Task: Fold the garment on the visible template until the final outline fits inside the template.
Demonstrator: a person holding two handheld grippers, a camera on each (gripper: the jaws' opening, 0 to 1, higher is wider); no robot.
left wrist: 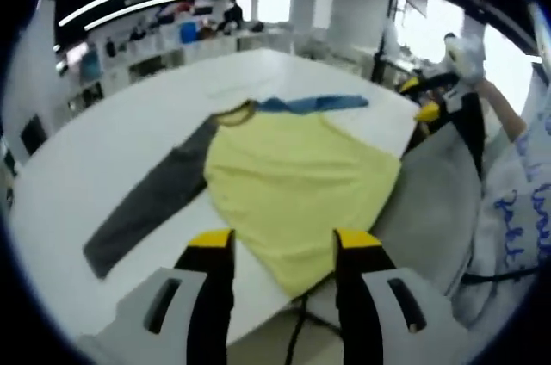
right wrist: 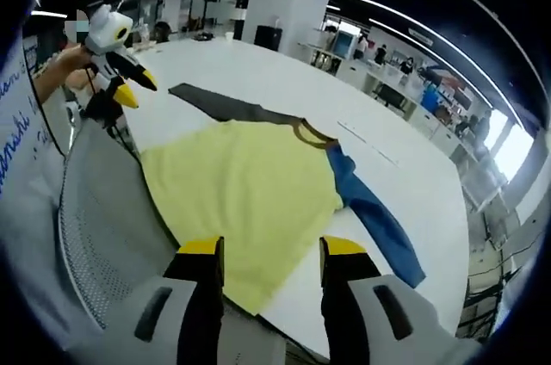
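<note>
Yellow-tipped jaws of the left gripper (left wrist: pixel 282 249) rise apart at the bottom of the left gripper view, holding nothing, poised just short of the garment's (left wrist: pixel 297 176) hem. That garment is a long-sleeved shirt lying flat on the white table (left wrist: pixel 112 133), its yellow body hanging slightly past the near table edge. In this view the dark grey sleeve (left wrist: pixel 151 201) stretches out to the left, a brown collar (left wrist: pixel 234 111) sits at the far end, and the blue sleeve (left wrist: pixel 314 104) lies folded across the top to the right. Further right, the other gripper shows beside a grey mesh chair back (left wrist: pixel 430 201). In the right gripper view, the right gripper (right wrist: pixel 267 257) likewise stands spread and empty over the yellow hem.
</note>
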